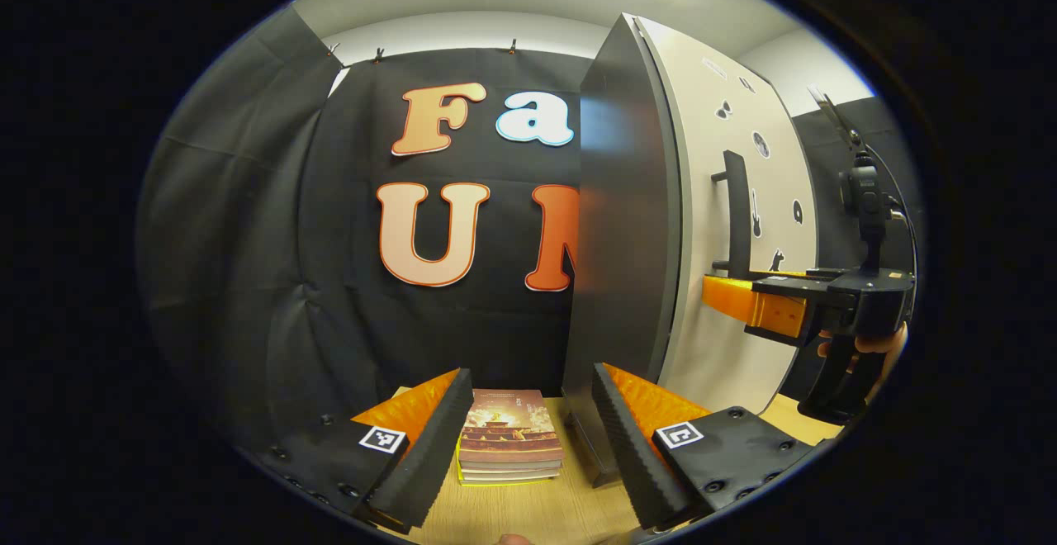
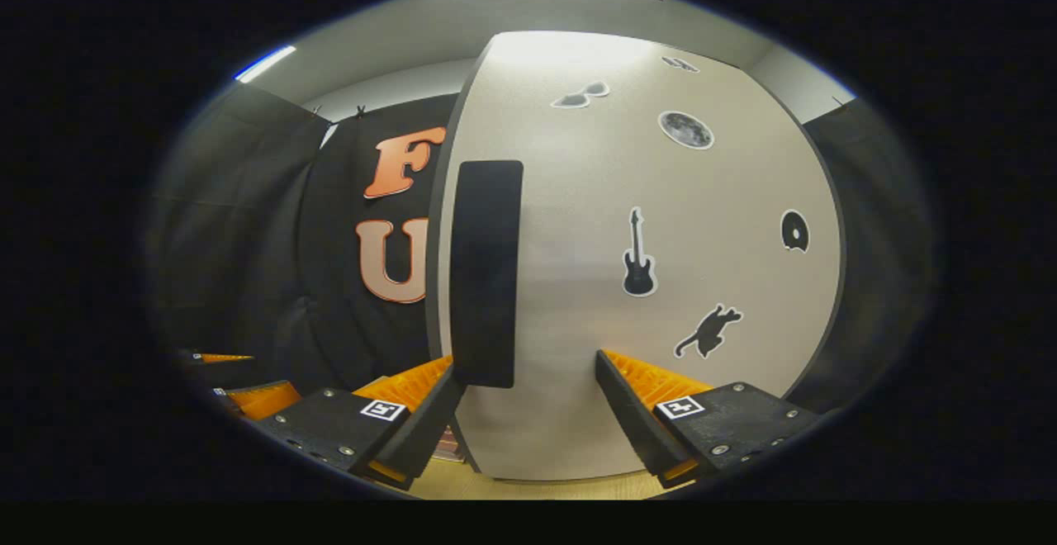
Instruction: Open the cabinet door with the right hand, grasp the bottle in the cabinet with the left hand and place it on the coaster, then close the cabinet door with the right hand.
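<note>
Right gripper [image 2: 524,413], jaws spread, faces the cabinet door's [image 2: 652,281] upright handle [image 2: 485,272].

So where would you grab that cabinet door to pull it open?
By its handle, the dark upright bar standing off the cabinet door near the left edge. Approach straight from the front with the right gripper, one finger on each side, since the bar is narrow and vertical.

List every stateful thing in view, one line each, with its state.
Cabinet door: shut or very nearly so.
Door handle: upright, between the right tongs' fingers, not clamped.
Right tongs: open, around the handle.
Left tongs: open, holding nothing.
Stack of books: lying flat on the table, closed.
</note>
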`<state>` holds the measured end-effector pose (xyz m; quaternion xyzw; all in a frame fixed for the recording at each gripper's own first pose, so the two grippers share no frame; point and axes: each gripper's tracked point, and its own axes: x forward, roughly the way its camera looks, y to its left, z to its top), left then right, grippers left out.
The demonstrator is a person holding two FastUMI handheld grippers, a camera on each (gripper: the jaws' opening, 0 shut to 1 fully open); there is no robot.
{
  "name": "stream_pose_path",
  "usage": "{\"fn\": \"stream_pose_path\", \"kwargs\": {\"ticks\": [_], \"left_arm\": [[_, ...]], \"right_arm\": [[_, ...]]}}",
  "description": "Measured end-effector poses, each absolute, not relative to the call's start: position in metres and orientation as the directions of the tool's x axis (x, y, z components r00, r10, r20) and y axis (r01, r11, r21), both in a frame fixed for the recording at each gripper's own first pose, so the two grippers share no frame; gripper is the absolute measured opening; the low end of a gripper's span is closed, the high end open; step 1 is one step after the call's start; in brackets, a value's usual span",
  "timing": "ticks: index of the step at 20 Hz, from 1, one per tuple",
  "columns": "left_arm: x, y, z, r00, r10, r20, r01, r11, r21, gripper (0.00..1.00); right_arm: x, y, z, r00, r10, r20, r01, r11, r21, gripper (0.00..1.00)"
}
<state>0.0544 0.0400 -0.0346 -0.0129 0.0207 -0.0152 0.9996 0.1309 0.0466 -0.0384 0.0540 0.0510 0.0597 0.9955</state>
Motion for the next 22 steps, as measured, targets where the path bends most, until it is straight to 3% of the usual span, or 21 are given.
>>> {"fn": "stream_pose_path", "kwargs": {"ticks": [13,22], "left_arm": [[0.063,0.047,-0.034,0.997,-0.059,-0.040,0.058,0.998,-0.028,0.94],[0.055,0.060,-0.034,0.995,-0.096,-0.035,0.096,0.995,-0.010,0.94]], "right_arm": [[0.130,0.060,-0.045,0.989,0.108,-0.098,-0.103,0.993,0.063,0.95],[0.054,0.069,-0.020,0.999,0.021,-0.049,-0.021,1.000,-0.002,0.95]]}}
